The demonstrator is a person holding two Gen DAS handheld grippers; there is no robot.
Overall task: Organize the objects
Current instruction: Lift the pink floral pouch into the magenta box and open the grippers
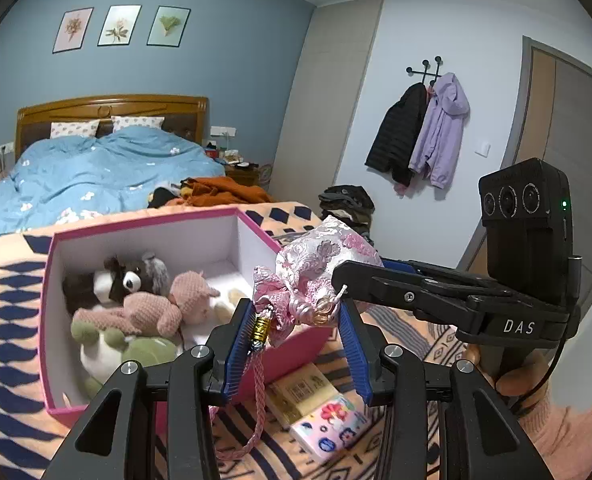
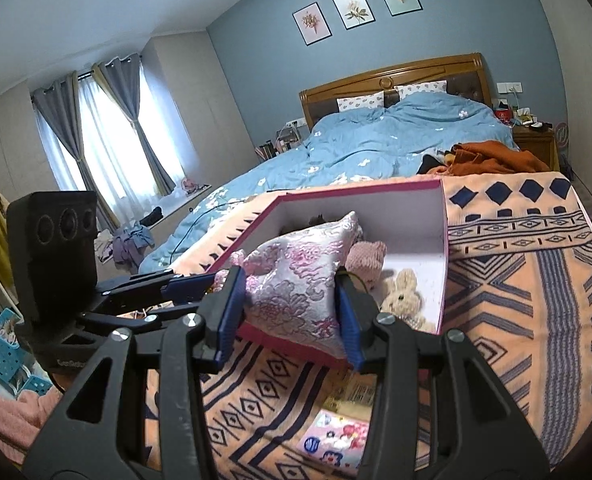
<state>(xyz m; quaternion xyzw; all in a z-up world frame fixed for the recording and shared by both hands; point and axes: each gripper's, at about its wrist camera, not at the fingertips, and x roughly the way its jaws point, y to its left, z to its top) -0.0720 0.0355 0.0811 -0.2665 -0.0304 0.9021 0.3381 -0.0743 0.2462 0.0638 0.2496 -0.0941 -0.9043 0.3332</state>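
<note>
Pouch [image 2: 291, 276] hides most of the box [image 2: 400, 196] interior in right view; dark plush only a sliver behind it. Bunny [image 2: 404, 294] partly cut by right gripper [image 2: 289, 316] finger. Packet [image 1: 328, 426] blurred, print unreadable, half under the fingers in both views. Cord [image 1: 257, 392] loop disappears behind left gripper [image 1: 296, 344] frame. Green plush [image 1: 115, 354] lower part hidden by box wall. Nightstand [image 1: 241, 172] clutter too small to identify.
</note>
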